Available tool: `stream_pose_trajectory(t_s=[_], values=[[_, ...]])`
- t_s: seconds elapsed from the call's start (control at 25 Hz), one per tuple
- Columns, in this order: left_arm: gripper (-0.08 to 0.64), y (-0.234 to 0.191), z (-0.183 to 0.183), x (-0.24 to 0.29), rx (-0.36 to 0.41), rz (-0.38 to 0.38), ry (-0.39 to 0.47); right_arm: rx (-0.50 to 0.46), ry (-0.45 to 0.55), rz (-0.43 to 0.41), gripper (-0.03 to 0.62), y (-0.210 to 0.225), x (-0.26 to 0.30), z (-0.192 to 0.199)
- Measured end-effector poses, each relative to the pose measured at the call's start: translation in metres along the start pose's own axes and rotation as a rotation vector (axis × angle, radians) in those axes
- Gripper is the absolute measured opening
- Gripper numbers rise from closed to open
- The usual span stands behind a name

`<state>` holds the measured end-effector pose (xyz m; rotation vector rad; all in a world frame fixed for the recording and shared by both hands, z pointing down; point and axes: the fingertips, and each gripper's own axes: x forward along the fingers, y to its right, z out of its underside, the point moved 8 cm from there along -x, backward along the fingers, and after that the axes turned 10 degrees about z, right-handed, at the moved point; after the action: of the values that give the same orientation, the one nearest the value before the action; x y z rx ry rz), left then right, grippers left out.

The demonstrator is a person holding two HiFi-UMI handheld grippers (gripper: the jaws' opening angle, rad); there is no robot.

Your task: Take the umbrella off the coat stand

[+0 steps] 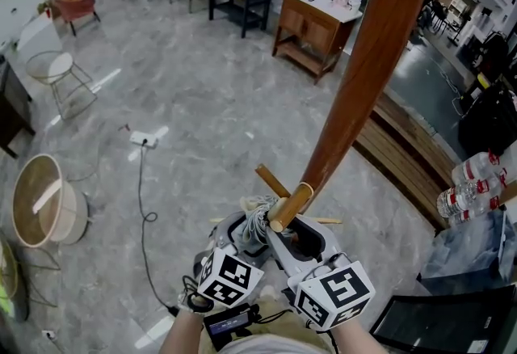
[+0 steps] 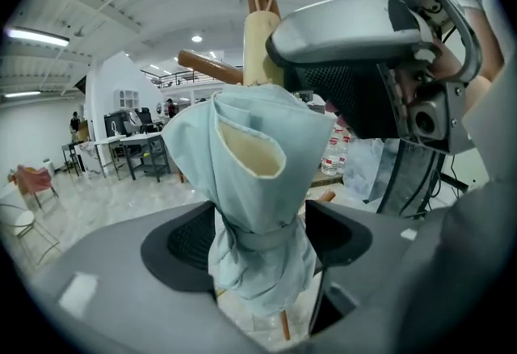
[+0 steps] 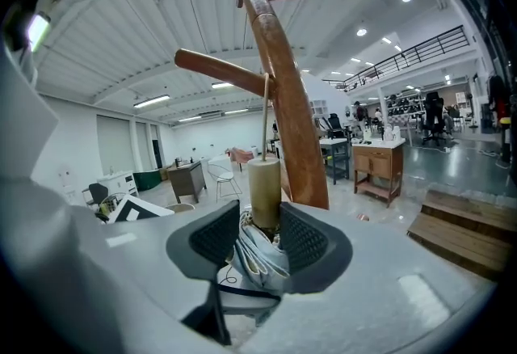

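The brown wooden coat stand (image 1: 363, 61) leans up across the head view, with a peg (image 1: 271, 180) low on it. A folded pale blue umbrella (image 1: 257, 221) with a cream handle (image 1: 291, 205) sits beside the pole. In the right gripper view a thin cord runs from the handle (image 3: 264, 191) up to the stand (image 3: 283, 86). My right gripper (image 3: 262, 235) is shut on the umbrella just below the handle. My left gripper (image 2: 262, 239) stands open around the strapped fabric (image 2: 254, 150), lower down. Both grippers (image 1: 242, 227) (image 1: 303, 233) are side by side under the umbrella.
A round basket (image 1: 40, 199) and a wire chair (image 1: 60, 73) stand at the left. A power strip with its cable (image 1: 144, 138) lies on the floor. A wooden cabinet (image 1: 315, 25) is behind the stand; water bottles (image 1: 477, 183) and a wooden platform (image 1: 404, 150) are at the right.
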<state>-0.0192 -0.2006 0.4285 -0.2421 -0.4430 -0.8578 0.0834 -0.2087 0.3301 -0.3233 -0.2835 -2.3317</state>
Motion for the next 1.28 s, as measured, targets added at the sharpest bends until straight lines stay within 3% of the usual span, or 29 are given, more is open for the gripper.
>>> stream_pose_trajectory(t_s=[0.52, 1.2, 1.28], values=[[0.308, 0.002, 0.002, 0.004, -0.001, -0.072, 0.055, -0.038, -0.008, -0.104, 0.152, 0.008, -0.005, 0.001], [0.293, 0.012, 0.002, -0.015, 0.018, -0.099, 0.061, -0.051, 0.038, -0.099, 0.152, 0.002, -0.001, -0.008], [0.293, 0.012, 0.0, -0.018, 0.017, -0.1, 0.065, -0.064, 0.055, -0.105, 0.13, -0.001, -0.001, -0.011]])
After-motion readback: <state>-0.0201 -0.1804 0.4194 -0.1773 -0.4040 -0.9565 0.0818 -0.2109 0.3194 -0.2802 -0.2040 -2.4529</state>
